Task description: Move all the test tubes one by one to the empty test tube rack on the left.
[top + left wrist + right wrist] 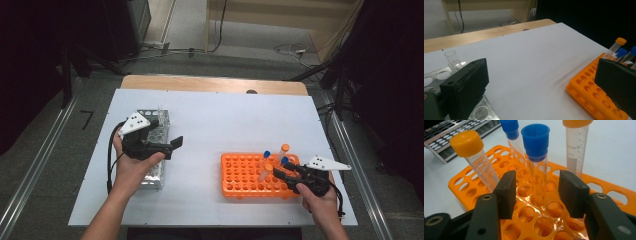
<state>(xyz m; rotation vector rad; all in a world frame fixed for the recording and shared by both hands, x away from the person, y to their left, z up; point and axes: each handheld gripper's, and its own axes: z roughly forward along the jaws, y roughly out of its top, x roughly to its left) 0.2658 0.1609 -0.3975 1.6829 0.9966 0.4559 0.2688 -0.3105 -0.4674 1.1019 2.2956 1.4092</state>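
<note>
White tabletop, two racks on it.

Your tabletop (215, 125) is a white sheet with a bare wooden strip along its far edge. A metal rack (156, 150) lies near the left edge, and an orange rack (245, 175) sits toward the near right corner, well apart from it, with open white surface between them.

- We see the metal rack (156, 150) at centre left of the high view.
- The plastic rack (240, 176) sits lower right, tubes (284, 152) standing in its right end.
</note>
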